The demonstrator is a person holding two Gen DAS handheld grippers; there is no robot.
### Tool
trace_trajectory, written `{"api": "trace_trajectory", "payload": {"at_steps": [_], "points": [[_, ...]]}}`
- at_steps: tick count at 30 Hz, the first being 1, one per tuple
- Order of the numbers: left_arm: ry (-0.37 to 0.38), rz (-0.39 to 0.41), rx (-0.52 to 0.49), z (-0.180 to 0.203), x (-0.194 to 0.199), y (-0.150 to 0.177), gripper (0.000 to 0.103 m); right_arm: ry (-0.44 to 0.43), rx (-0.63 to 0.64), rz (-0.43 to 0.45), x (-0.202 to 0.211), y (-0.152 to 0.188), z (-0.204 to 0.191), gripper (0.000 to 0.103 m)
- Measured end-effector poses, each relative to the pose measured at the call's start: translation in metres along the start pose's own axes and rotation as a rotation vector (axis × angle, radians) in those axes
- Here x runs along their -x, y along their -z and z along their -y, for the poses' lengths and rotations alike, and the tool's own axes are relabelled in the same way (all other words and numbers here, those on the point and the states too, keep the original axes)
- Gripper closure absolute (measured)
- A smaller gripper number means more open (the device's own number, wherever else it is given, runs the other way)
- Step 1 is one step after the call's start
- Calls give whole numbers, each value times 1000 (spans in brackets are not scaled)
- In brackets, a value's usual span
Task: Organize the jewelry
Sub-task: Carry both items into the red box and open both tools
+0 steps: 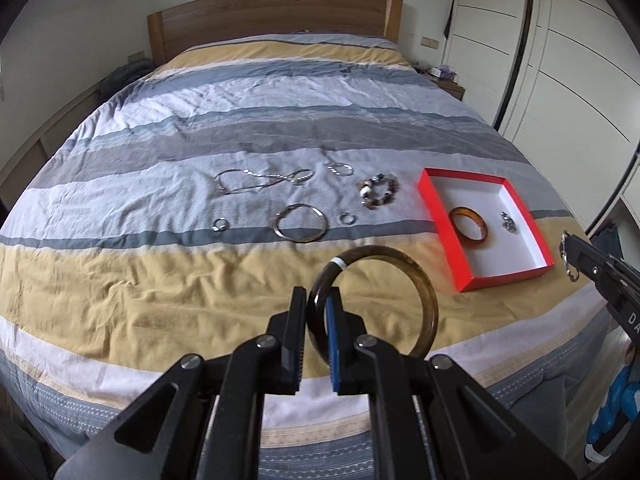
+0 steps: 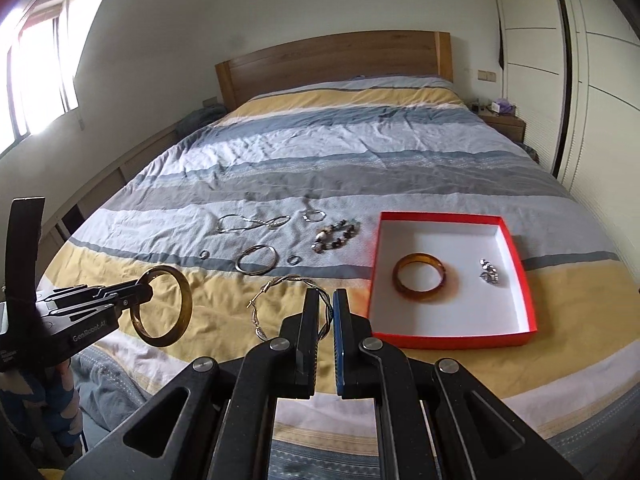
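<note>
Nearest, a dark amber bangle (image 1: 404, 280) is clamped between the closed jaws of the left gripper (image 1: 317, 320) and held lifted above the striped duvet (image 1: 120, 280). To the right, a twisted silver hoop (image 2: 290, 304) is pinched in the closed right gripper (image 2: 324, 320), also off the bed. Just beyond, the red box (image 2: 516, 264) is seen to hold an orange bangle (image 2: 420, 282) and what may be small silver rings (image 2: 490, 272). Farther left, a silver bangle (image 1: 300, 222), beaded bracelet (image 1: 378, 190), chain necklace (image 1: 260, 180) and small rings are left unsorted. Roughly half the work is judged outstanding. Much bare floor is left in the box, and its low walls are easily cleared.
</note>
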State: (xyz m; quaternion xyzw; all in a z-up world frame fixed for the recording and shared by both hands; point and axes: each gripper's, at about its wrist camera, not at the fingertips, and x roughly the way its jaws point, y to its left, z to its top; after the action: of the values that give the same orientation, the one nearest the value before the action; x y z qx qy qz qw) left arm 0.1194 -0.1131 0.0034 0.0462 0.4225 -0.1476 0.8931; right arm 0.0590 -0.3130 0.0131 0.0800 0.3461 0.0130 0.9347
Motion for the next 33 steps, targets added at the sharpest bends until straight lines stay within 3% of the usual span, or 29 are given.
{"api": "trace_trajectory", "payload": {"at_steps": [7, 19, 33], "points": [[88, -23, -105, 68, -28, -23, 94, 79, -41, -1, -6, -10, 62, 96], [153, -72, -223, 160, -118, -59, 94, 148, -94, -81, -76, -13, 144, 96], [133, -171, -249, 189, -193, -52, 94, 190, -43, -225, -144, 7, 183, 96]]}}
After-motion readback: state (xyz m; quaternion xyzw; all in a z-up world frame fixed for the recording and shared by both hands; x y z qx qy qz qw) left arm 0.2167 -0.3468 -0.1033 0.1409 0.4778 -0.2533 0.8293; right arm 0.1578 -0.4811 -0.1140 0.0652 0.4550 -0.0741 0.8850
